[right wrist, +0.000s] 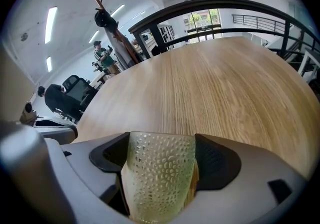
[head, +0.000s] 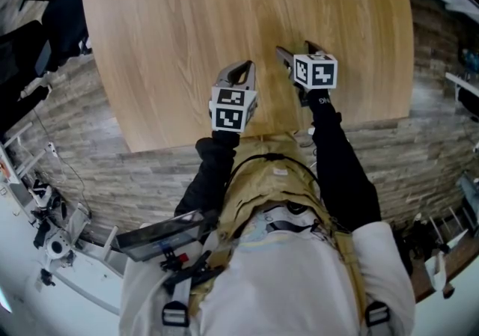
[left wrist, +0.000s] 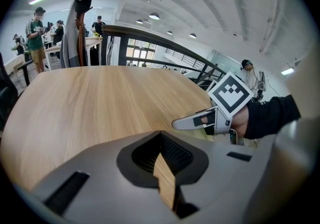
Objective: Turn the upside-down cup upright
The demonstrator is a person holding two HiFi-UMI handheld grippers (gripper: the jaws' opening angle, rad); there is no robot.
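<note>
Along the counter's [head: 224, 13] left edge there is bare light wood, and beyond it the left tool's view takes in a coat stand [left wrist: 80, 23], a dark railing [left wrist: 165, 43] and several people standing well back in the room.

The left tool [head: 238, 71] hangs over the counter close to its near edge, its marker cube facing up and a black sleeve [head: 206, 177] running back from it. Its jaws are drawn narrow: in its own view only a thin strip of the wood shows between the ribbed pads, and nothing sits between them.

Just beside it, to the right and a little further in from the near edge, is the right tool [head: 294, 52], which points toward the counter's far edge. Its jaws are closed on the cup [right wrist: 160, 178], a translucent yellow-green cup with a dimpled wall. The cup fills the gap between the two dark pads and touches both. It looks slightly wider at the end pointing away from the camera. I cannot tell whether that end is the rim or the base, nor whether the cup touches the wood.

Past the cup, the right tool's view shows the grain running to the far edge, with a black office chair [right wrist: 70, 93] off the counter's left side
</note>
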